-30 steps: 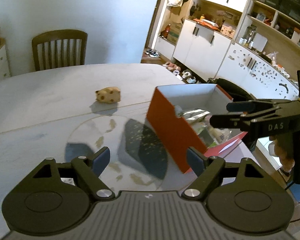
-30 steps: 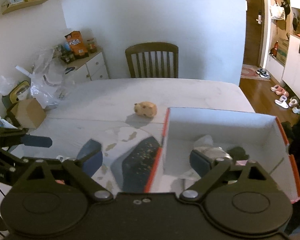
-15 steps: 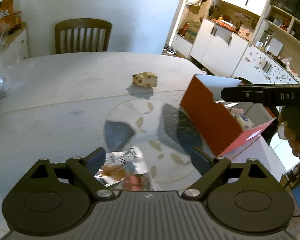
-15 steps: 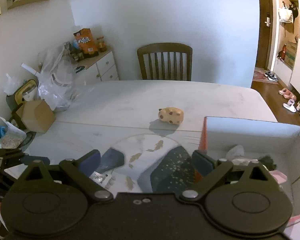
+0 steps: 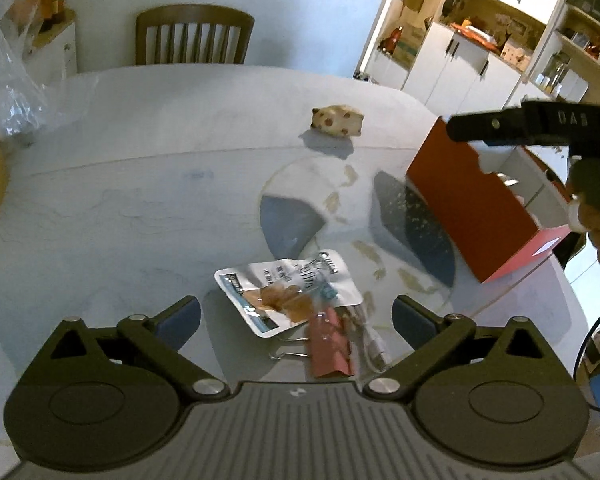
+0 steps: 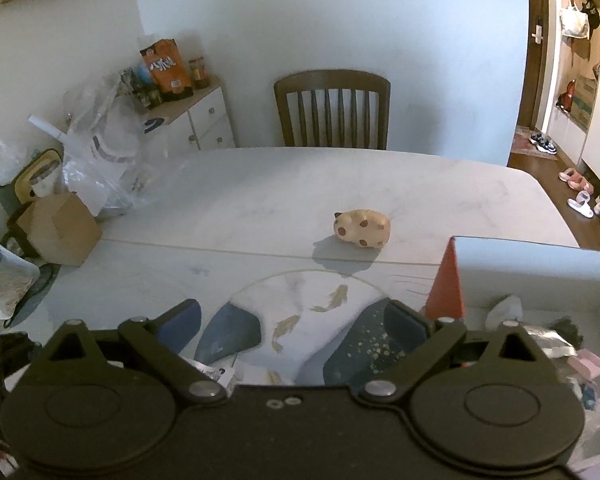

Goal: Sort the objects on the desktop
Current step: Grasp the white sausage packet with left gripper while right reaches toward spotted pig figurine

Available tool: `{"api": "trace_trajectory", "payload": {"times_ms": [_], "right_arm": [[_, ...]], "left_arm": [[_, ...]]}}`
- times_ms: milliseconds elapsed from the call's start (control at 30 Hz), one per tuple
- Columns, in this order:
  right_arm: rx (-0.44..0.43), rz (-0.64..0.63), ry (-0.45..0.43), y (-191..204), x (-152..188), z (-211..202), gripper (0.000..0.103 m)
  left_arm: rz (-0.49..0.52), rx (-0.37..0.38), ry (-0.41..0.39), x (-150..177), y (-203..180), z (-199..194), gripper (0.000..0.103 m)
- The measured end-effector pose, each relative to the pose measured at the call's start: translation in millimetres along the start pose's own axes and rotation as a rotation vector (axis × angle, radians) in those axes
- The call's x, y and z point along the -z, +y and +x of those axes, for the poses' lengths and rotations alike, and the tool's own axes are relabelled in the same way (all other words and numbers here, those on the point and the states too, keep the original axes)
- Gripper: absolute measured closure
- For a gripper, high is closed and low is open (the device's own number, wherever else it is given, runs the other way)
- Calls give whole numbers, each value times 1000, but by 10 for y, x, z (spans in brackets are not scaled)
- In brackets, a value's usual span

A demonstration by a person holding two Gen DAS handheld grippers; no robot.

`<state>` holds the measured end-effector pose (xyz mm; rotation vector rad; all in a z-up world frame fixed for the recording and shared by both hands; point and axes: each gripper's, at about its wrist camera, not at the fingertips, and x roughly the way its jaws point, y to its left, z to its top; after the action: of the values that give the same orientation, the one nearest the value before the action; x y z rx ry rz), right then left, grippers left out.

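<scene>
A silver snack pouch (image 5: 288, 292), a red binder clip (image 5: 328, 344) and a white cable (image 5: 374, 344) lie together on the table, just below my left gripper (image 5: 296, 316). Its jaws are opening wide; the pouch shows between the fingers and the pads are clear of it. A spotted beige toy (image 5: 337, 120) (image 6: 362, 227) sits farther back. The red box (image 5: 472, 200) (image 6: 540, 276) with white inner walls stands at the right and holds several items. My right gripper (image 6: 294, 322) is open and empty, left of the box; a hand (image 5: 596, 216) holds it.
A round glass mat (image 6: 300, 312) with a fish pattern lies mid-table. A cardboard box (image 6: 56, 228) and plastic bags (image 6: 108, 160) crowd the left edge. A wooden chair (image 6: 332, 108) stands at the far side. Cabinets (image 5: 460, 64) line the right wall.
My left gripper swung left from the red box and sank over the pouch and clip, its jaws spreading wider. My right gripper shifted left, so the box now sits at its right edge.
</scene>
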<state>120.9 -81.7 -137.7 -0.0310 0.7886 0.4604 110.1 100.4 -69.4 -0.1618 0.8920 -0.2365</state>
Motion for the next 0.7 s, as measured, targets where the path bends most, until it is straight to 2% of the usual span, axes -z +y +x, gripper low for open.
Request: {"api": "trace_trajectory", "payload": {"times_ms": [100,200,367,700], "right_arm": [[4,0,14,23,-55,146,5],[11,-8,23,36,-118,287,5],[18,-19,37,26,-207,490,5],[40,-10,70,-39,-335,821,5]], "left_arm": [[-10,7,7,-76,45,100,1],[32,11,18,-183,29,217,1],[188,86,95,-347,-18,479,1],[465,171,231,-493,-80,891,1]]}}
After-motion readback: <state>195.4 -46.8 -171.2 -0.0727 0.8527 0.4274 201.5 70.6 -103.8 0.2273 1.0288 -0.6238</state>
